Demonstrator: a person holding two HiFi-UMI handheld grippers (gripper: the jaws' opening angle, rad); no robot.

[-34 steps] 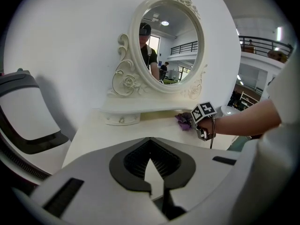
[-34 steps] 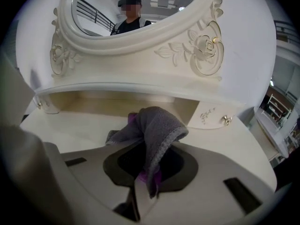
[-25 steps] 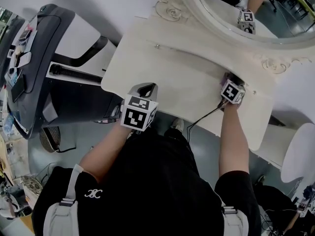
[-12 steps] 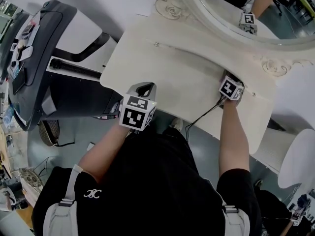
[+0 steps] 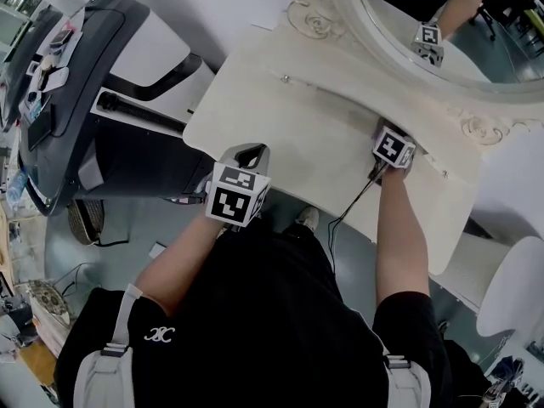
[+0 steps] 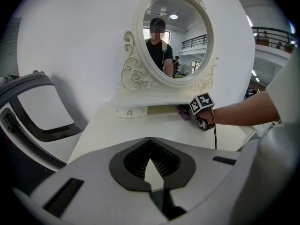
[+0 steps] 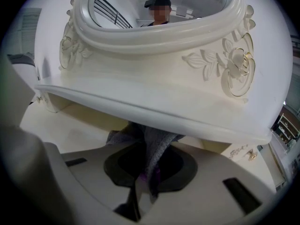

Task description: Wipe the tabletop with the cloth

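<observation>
A cream vanity tabletop (image 5: 297, 134) fills the middle of the head view. My right gripper (image 5: 382, 134) is at the back right of it, under the mirror's shelf, shut on a grey-purple cloth (image 7: 152, 151). The cloth hangs from the jaws onto the table and pushes under the shelf (image 7: 154, 111). From the left gripper view the cloth (image 6: 183, 112) shows as a purple patch just ahead of the right gripper (image 6: 202, 109). My left gripper (image 5: 252, 154) hovers at the table's front edge, shut and holding nothing (image 6: 151, 184).
An ornate oval mirror (image 5: 442, 24) rises at the table's back. A black and white exercise machine (image 5: 76, 100) stands close on the left. A white rounded seat (image 5: 510, 287) is at the right. A black cable (image 5: 348, 202) trails from the right gripper.
The right gripper has slid a little to the left along the back of the table with the cloth. The left gripper has stayed where it was.
</observation>
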